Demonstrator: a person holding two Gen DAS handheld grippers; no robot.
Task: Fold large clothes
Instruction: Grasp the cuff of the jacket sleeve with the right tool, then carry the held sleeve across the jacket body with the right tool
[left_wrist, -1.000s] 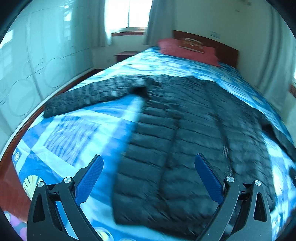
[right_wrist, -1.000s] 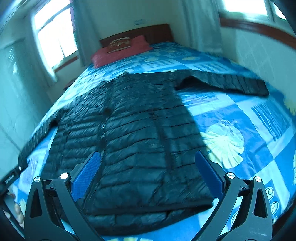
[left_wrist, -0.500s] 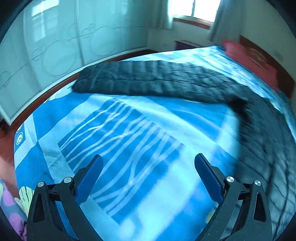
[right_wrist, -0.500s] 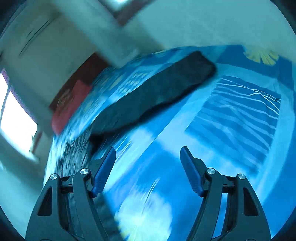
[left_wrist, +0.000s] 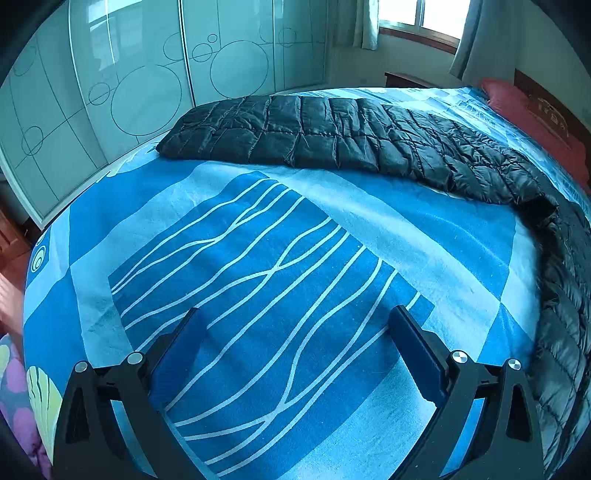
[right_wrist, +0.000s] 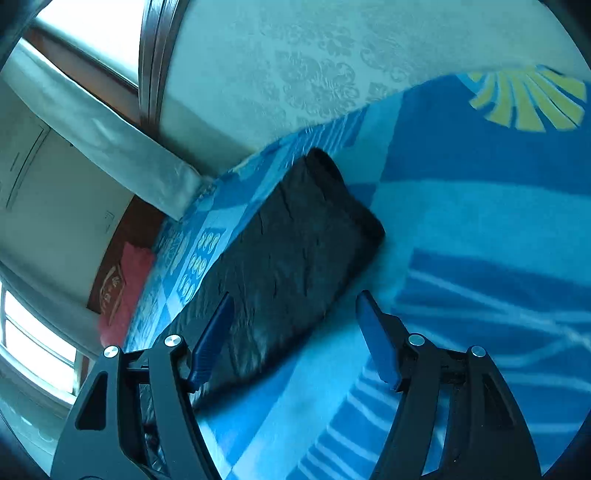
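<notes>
Left gripper (left_wrist: 295, 345): fingers spread wide, nothing between them, poised over bare blue bedspread (left_wrist: 280, 258)
Right gripper (right_wrist: 293, 338): fingers released and empty, cuff end of the right sleeve (right_wrist: 295, 254) lying just ahead, not touching
Jacket (left_wrist: 561, 295): black quilted, spread flat on the bed; left sleeve (left_wrist: 332, 136) stretched out sideways, well beyond the left fingers
Step in hand: approach to both sleeves, judged the opening of the fold
Next move: reach each cuff, pinch it, carry it inward across the body
Change from one second ago: both views have swung off the jacket's body outward to the sleeves
</notes>
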